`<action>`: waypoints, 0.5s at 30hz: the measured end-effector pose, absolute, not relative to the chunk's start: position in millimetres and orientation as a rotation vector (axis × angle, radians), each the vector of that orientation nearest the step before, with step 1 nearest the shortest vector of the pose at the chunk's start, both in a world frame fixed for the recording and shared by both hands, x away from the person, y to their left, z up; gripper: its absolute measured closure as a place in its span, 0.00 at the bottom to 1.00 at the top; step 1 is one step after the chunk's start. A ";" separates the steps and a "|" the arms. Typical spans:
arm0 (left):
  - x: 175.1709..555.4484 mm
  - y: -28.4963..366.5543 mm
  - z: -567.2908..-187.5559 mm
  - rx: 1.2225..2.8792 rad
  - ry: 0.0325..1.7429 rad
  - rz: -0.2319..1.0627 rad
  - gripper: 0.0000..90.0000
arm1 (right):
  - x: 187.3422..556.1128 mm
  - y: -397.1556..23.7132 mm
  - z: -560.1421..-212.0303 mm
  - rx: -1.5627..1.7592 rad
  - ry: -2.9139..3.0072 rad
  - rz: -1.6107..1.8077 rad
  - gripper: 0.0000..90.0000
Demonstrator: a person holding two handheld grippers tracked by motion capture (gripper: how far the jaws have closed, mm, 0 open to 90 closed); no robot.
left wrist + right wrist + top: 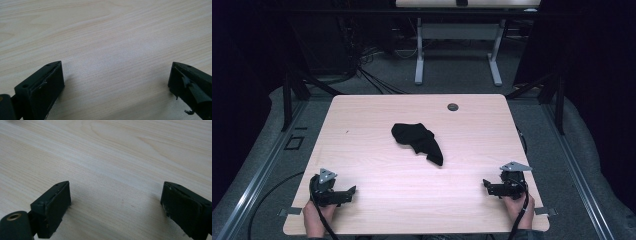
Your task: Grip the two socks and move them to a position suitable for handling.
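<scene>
A black cloth (418,142) lies crumpled near the middle of the high view, on the pale wooden table (362,130), with one tail trailing toward the lower right. The left gripper (346,192) sits at the lower left of that frame and the right gripper (488,186) at the lower right, each resting low by the near edge and well apart from the cloth. Both are released: in the left gripper view and the right gripper view the jaws stand wide with bare wood grain between them and nothing held.

From where I stand, the likely trouble is the grab itself. The cloth is bunched and dark, so its edges and corners are hard to pick out; a gripper could pinch several layers at once, or close on the top fold and let the rest slide away. Coming in too flat might push the cloth across the smooth table rather than catch it. If the two grippers take hold unevenly, the fabric could twist instead of spreading.
</scene>
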State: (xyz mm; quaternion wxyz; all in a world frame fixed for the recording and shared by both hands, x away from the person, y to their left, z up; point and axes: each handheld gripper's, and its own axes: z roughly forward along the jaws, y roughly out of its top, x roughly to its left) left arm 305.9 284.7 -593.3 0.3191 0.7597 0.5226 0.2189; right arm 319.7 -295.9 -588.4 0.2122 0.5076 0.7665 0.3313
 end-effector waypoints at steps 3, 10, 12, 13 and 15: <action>305.9 284.7 -593.3 1.998 1.374 0.575 0.00 | 319.7 -296.1 -588.4 1.407 2.132 0.920 0.10; 305.6 284.5 -593.2 1.999 1.375 0.579 0.00 | 319.6 -296.2 -588.3 1.408 2.132 0.919 0.10; 305.7 284.5 -593.2 1.998 1.375 0.579 0.00 | 319.6 -296.3 -588.2 1.407 2.134 0.919 0.10; 305.8 284.6 -593.2 1.998 1.376 0.579 0.00 | 319.6 -296.3 -588.2 1.407 2.134 0.919 0.10; 305.8 284.6 -593.2 1.998 1.376 0.579 0.00 | 319.5 -296.6 -588.0 1.410 2.133 0.919 0.11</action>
